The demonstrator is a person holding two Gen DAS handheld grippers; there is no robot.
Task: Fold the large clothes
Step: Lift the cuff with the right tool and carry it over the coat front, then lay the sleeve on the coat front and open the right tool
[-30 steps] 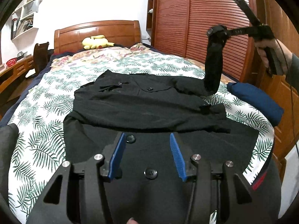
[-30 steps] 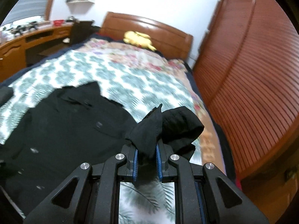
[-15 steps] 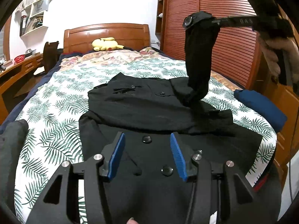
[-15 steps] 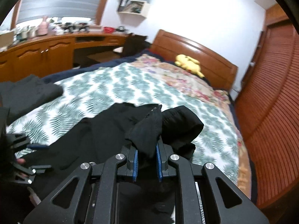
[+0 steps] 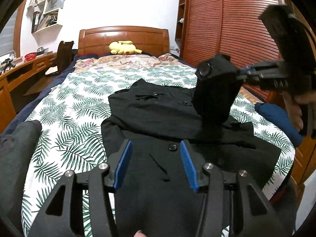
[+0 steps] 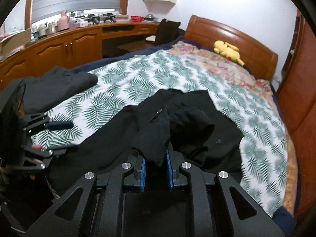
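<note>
Bedroom, white walls, slatted red-brown wardrobe doors (image 5: 237, 29) along one side, a long wooden desk (image 6: 65, 39) under the window on the other. The bed (image 5: 79, 102) carries a white spread printed with green fern leaves; wooden headboard (image 5: 123, 37) beyond, a yellow plush toy (image 5: 123, 47) lying at its foot.

We see the black coat (image 5: 158, 110) laid out across the middle of the spread, buttons facing up, its lower part folded over on itself. A second dark garment (image 6: 59, 83) sits bunched at the bed's edge on the desk side. A blue cushion (image 5: 276, 118) lies at the wardrobe side.

Our left gripper (image 5: 156, 158) hovers low over the coat's near hem, blue pads standing apart with only the flat cloth and one button showing between them; nothing pinched.

Our right gripper (image 6: 156, 164) is clamped on the coat's sleeve (image 5: 215, 90), a thick fold of black cloth pressed between the pads. Its jaws have just been easing apart slightly, the fabric still between them. From the left wrist view, the sleeve hangs from that gripper in a column, raised above the coat body, cuff end bunched at the tips. A hand (image 5: 296, 108) grips the handle behind it.
</note>
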